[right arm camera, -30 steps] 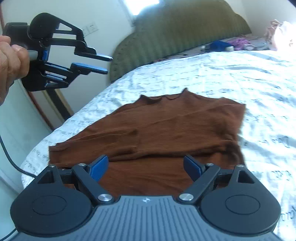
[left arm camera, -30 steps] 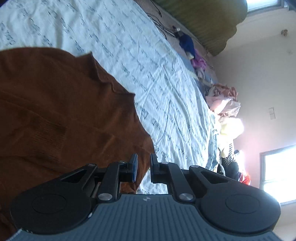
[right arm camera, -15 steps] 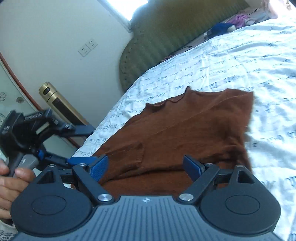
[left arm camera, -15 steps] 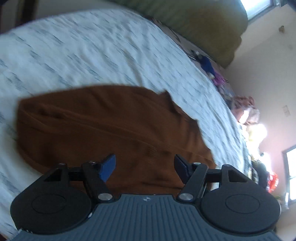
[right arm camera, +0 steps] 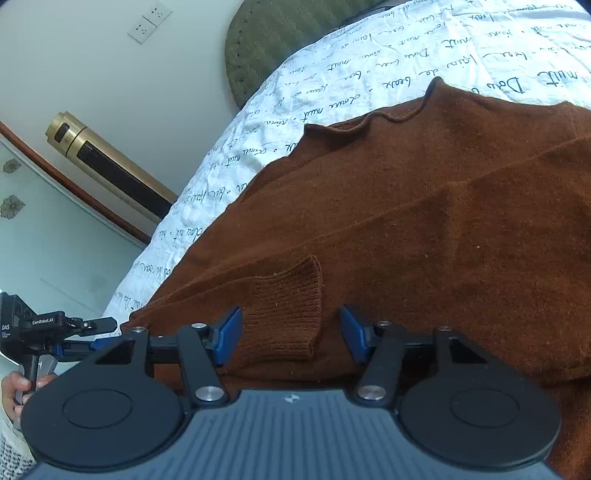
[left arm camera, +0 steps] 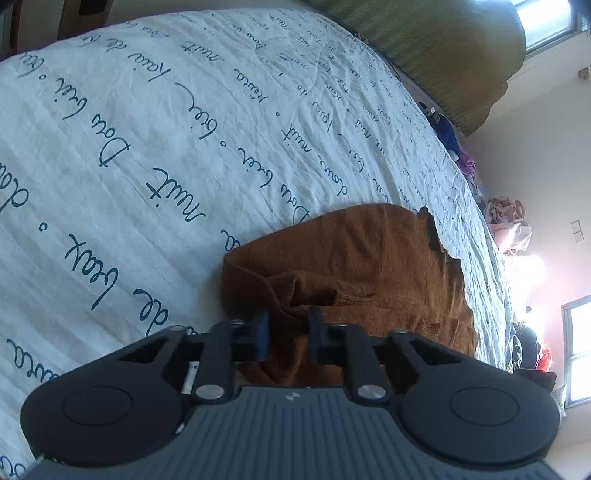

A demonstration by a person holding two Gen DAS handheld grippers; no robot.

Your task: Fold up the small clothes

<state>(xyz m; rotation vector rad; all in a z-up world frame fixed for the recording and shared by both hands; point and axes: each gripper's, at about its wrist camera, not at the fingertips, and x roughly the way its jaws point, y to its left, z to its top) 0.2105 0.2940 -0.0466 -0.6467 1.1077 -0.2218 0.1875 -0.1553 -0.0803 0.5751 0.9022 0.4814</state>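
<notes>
The brown sweater lies spread on the bed, on a white bedspread printed with dark handwriting; its collar edge runs along the far side in the right wrist view, and one ribbed cuff is folded across the body near the close hem; in the left wrist view the sweater shows bunched folds at its near corner.

The left gripper has its fingers drawn nearly together with a fold of the sweater's edge pinched between them; the right gripper sits low over the fabric, its jaws closing with the ribbed cuff between the blue pads, which do not yet press it.

Seen from the right wrist, the left gripper reaches in at the sweater's left corner, held by a hand at the frame's edge.

Around the bed: a green padded headboard; a gold and black tower fan against the wall, with wall sockets above it; a heap of other clothes at the bed's far side, near a bright window; nothing lies on the sweater itself.
</notes>
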